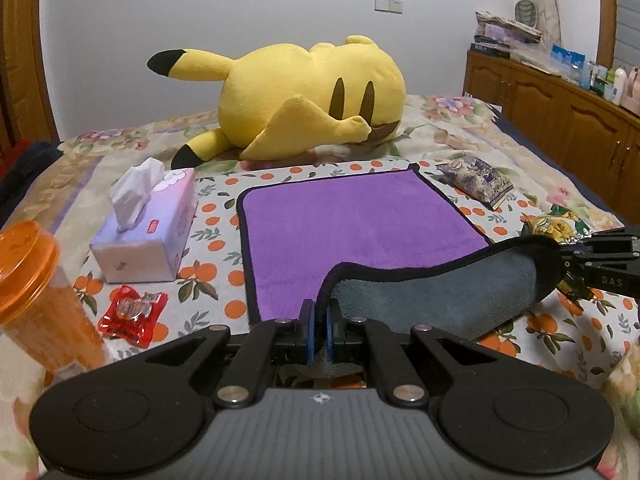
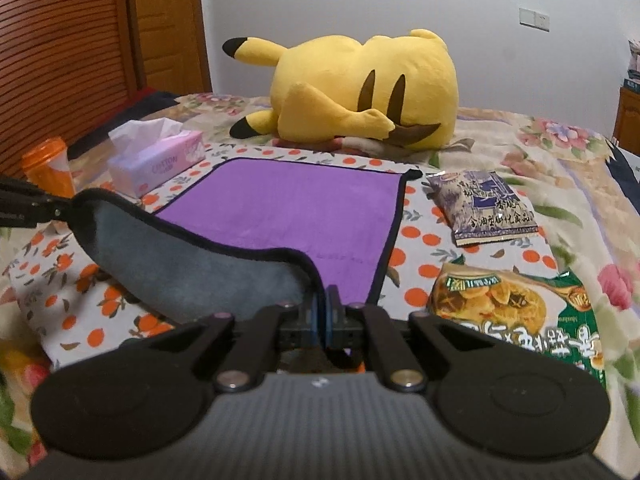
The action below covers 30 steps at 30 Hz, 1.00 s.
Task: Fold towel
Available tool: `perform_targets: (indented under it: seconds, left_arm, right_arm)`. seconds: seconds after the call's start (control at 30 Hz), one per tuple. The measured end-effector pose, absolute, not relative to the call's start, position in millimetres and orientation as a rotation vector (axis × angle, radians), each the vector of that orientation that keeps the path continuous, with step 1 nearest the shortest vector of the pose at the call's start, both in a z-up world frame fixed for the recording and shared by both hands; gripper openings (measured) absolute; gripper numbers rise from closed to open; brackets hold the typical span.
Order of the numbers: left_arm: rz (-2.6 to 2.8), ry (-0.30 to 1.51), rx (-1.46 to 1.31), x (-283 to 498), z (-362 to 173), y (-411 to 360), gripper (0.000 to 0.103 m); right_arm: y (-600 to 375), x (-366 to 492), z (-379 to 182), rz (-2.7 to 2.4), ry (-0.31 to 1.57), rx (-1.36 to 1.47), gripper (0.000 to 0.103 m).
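Towel (image 1: 360, 216): soft, light, limp; I hold its near corners, both grippers' jaws pinched on the hem.

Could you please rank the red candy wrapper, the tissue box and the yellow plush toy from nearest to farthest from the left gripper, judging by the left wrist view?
Measured from the left gripper, which is pinching the towel:
1. Red candy wrapper, close by on the left.
2. Tissue box, further back on the left.
3. Yellow plush toy, at the far end beyond the towel.
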<state>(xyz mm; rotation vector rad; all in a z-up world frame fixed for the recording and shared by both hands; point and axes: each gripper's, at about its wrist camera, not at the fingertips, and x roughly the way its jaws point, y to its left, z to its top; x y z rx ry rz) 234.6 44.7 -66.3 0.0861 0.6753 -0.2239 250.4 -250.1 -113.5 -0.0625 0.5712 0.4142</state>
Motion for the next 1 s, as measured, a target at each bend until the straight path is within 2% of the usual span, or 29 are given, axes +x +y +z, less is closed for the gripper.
perform_targets:
  seconds: [1.0]
  left_arm:
    - [-0.207,0.643,0.128,284.1,-68.2,42.9,0.006]
  right_arm:
    - [-245.6,292.8,-119.6,0.408,0.525,-0.124,0.004]
